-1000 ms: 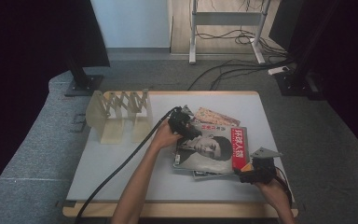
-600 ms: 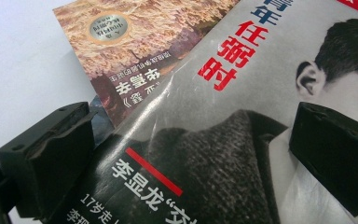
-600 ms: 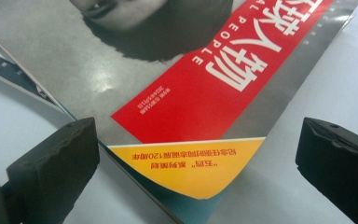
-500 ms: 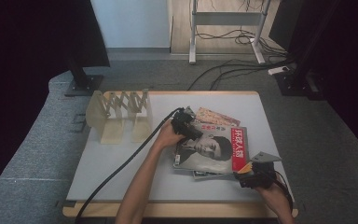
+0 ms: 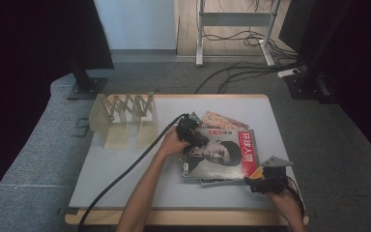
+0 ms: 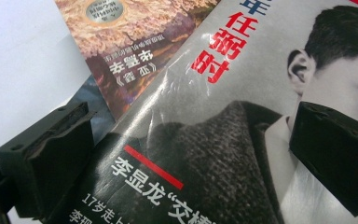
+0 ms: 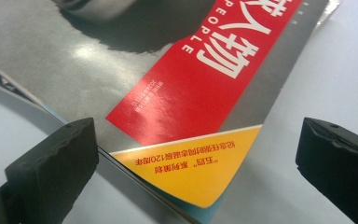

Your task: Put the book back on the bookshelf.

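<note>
At magazine (image 5: pixel 221 153) corners: left claw (image 6: pixel 191 163) wide, right claw (image 7: pixel 196 163) wide; bare table (image 5: pixel 125 169) leftward.

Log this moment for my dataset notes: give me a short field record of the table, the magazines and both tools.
surface: white table
top magazine: grey portrait cover with red band, lying flat on a stack
beneath it: patterned brown cover sticking out at the far edge
left tool: open, over the top magazine's far left corner
right tool: open, at the yellow near right corner
rack: folding wooden stand, far left, holding nothing
</note>
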{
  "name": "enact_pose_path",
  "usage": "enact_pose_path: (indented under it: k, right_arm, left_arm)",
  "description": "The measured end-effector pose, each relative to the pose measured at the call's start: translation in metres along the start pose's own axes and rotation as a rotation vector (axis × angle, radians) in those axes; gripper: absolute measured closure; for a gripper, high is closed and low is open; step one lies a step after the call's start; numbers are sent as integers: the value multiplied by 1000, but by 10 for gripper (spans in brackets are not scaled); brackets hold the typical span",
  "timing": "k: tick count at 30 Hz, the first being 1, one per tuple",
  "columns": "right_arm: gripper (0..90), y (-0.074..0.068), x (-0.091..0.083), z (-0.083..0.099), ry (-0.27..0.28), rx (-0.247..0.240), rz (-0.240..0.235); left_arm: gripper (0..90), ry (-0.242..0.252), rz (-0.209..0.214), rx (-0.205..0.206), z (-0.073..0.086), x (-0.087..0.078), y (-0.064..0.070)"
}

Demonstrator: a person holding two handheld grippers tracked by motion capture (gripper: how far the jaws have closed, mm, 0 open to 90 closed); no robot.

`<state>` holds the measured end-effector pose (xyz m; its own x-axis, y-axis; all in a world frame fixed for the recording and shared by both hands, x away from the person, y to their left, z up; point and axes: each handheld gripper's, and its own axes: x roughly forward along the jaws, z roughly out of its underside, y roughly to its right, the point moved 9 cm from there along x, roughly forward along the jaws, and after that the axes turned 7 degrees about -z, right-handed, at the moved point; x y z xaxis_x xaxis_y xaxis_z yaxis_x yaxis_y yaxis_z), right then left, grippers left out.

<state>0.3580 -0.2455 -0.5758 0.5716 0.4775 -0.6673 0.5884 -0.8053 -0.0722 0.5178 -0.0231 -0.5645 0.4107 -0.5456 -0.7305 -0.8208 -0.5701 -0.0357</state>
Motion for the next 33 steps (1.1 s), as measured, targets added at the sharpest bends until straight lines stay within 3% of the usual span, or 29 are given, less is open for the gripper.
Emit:
enact_pose_path:
  k: [8, 11, 33]
  right_arm:
    - [0, 10, 0, -2, -2, 3, 35]
    - [0, 12, 1, -3, 0, 15, 24]
    - [0, 38, 8, -14, 8, 51, 73]
  left_arm:
    - [0, -16, -5, -5, 10, -9, 0]
    - [0, -13, -6, -12, 13, -12, 1]
    - [0, -48, -12, -42, 39, -35, 9]
